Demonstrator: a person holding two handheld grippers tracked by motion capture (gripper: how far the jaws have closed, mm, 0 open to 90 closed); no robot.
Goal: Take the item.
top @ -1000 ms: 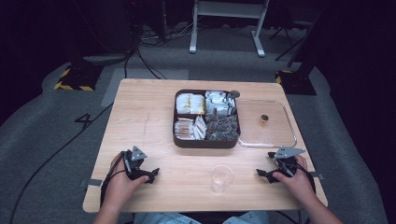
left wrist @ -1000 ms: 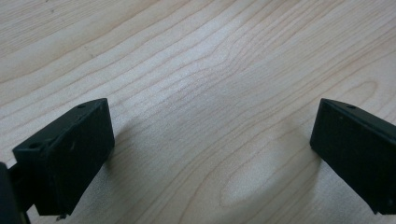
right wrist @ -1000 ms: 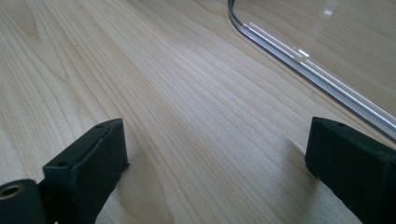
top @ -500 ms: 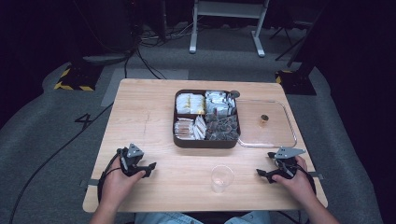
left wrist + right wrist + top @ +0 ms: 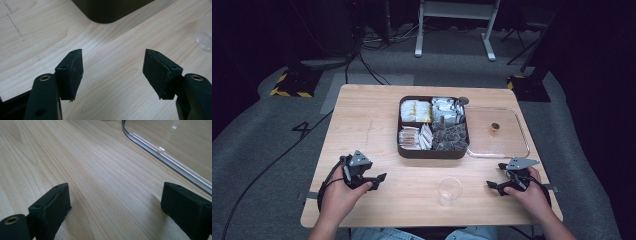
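I rest both claws on the table, left claw (image 5: pixel 373 178) and right claw (image 5: pixel 496 186) released and empty, flanking the cup (image 5: pixel 449 190), the tray (image 5: pixel 432 151) ahead, likely so either can reach.

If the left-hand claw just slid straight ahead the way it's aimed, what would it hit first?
Probably the dark compartment tray. In the left gripper view it lies straight beyond the open left gripper, with bare table between. The clear cup sits off to the side, likely missed.
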